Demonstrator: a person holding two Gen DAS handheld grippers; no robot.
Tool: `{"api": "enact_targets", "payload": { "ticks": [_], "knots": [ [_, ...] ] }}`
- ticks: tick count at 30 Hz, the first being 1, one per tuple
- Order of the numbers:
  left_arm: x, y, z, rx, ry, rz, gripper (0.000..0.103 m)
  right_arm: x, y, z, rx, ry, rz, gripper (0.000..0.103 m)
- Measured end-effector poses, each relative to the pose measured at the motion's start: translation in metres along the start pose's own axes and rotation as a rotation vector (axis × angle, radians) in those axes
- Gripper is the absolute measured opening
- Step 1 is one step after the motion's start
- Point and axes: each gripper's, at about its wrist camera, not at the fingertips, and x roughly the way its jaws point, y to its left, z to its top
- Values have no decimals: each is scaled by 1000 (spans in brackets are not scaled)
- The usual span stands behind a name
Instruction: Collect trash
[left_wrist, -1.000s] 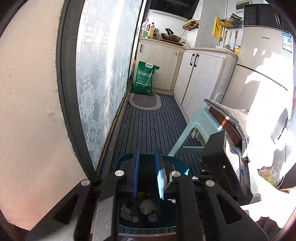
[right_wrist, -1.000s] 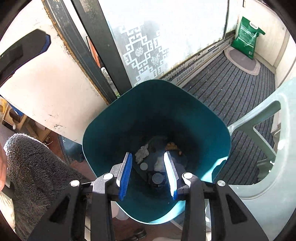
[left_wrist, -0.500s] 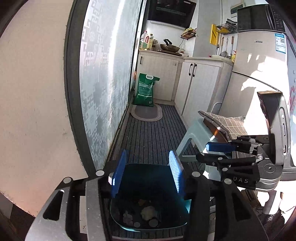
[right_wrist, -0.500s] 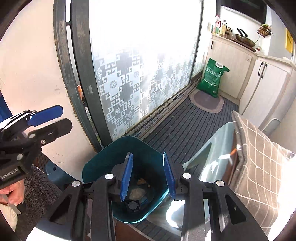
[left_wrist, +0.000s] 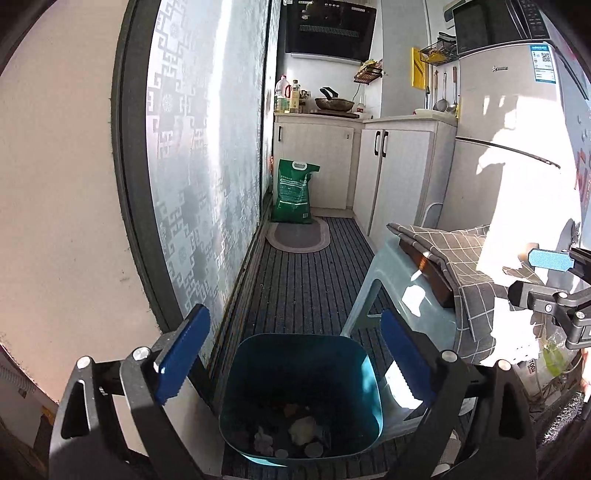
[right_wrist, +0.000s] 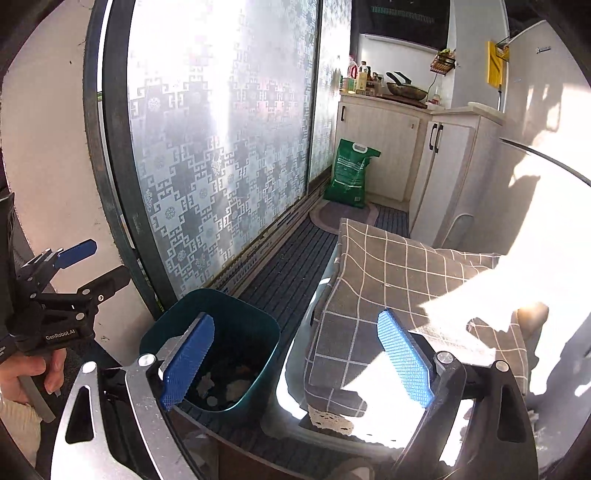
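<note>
Left wrist view looks down a narrow kitchen aisle. At far left runs the frosted patterned sliding door (left_wrist: 207, 177). The left gripper (left_wrist: 295, 354) has its blue pads spread wide with nothing between them, and below the gap the teal trash bin (left_wrist: 255, 354) stands on the dark ribbed floor mat (left_wrist: 306, 280), near the mat's left edge beside the door track. Crumpled paper scraps (left_wrist: 304, 432) and small round bits lie on the bin's bottom. Just right of the bin stands a pale plastic stool (left_wrist: 410, 295), draped with a grey checked cloth (left_wrist: 458, 254). At the right edge the right gripper (left_wrist: 543, 277) shows, its jaws apart and empty.

From the right wrist, the left gripper (right_wrist: 92, 267) hangs at far left, held by a hand (right_wrist: 33, 373). The bin (right_wrist: 258, 328) sits left of centre, the cloth (right_wrist: 388, 273) to its right. The right gripper (right_wrist: 295, 362) is wide open, holding nothing.
</note>
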Motion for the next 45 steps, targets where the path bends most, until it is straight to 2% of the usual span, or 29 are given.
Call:
{"api": "enact_targets", "payload": {
  "ticks": [3,11,17,45],
  "knots": [
    [-4,-4,-4,16,-1,19,99,-7,-6,-8,8,3,-20,99],
    [-5,-12,-6,31,20,8,100,-17,-23,-20,56,-10,-45,100],
    [0,-19,-8,40,42,27,100,-17,-29,-25,85,-10,-23,100],
    [4,-20,-10,22,69,23,100,-12,-26,-28,68,1,-16,100]
  ]
}}
